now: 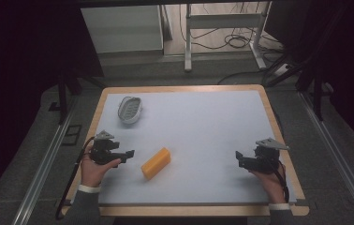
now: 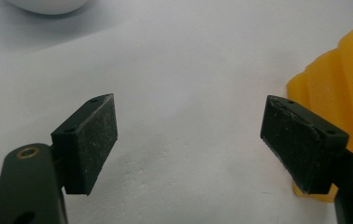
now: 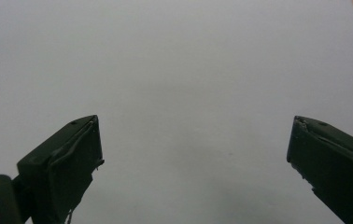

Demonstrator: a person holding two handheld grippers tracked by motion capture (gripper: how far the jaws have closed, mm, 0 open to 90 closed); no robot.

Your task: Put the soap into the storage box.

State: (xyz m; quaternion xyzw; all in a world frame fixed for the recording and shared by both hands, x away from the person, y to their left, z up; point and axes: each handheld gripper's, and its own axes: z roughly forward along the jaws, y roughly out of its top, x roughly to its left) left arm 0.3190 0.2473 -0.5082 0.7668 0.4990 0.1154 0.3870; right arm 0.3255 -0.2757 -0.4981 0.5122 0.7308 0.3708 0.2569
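At the far left of the pale blue-grey table mat [image 1: 203, 126] lay a small white oval dish with a ribbed inside [image 1: 129, 109], well apart from everything else. Nearer the person, the left gripper [image 1: 129, 155] hovered low over the mat with its black jaws spread wide and nothing between them. Just beside it, to its right, lay the orange-yellow rectangular block [image 1: 156, 162], set at a slant on the mat; in the left gripper view its ridged end [image 2: 338, 79] sat behind the right-hand jaw, outside the gap. Far right, the right gripper [image 1: 239, 157] was also released, with bare mat between its jaws.
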